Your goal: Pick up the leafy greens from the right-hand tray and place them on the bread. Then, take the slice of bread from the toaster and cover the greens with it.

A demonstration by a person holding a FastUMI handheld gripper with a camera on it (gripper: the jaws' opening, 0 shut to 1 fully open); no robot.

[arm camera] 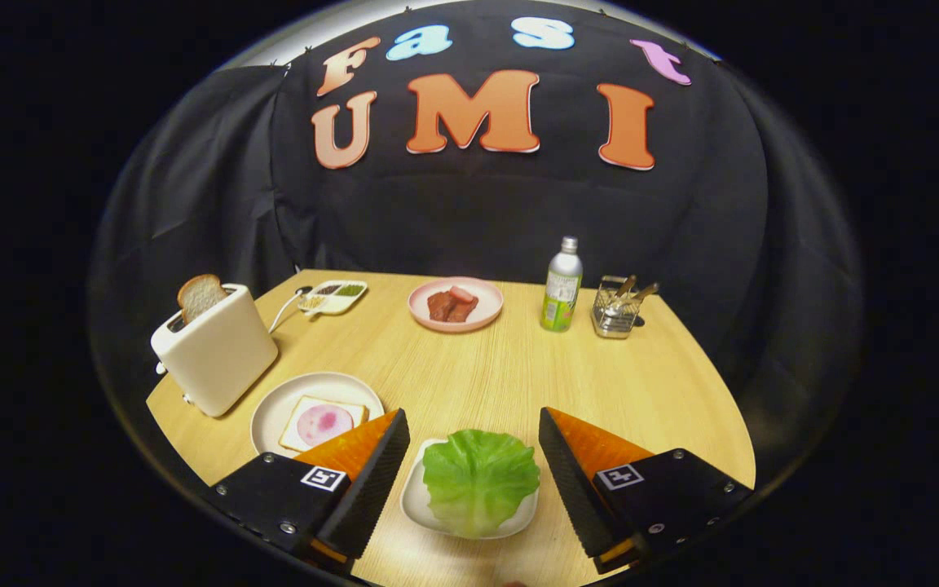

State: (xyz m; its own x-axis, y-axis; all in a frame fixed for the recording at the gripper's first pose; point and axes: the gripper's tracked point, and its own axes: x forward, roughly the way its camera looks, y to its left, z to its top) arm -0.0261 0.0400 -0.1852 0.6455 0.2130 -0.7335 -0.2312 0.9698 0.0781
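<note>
Gripper (473,424): jaws stood wide open, gripping nothing, with the leafy greens (479,481) lying between the fingers on a small white tray (416,501) on the wooden table (502,367). Just beyond the left finger: a white plate (274,408) carrying a bread slice (306,412) topped with a pink round, and past it a white toaster (217,350) with a slice of bread (200,295) standing in its slot. Far side of table: divided condiment dish (335,295), pink plate (421,314) of meat, green-labelled bottle (562,285), wire basket (616,314).
</note>
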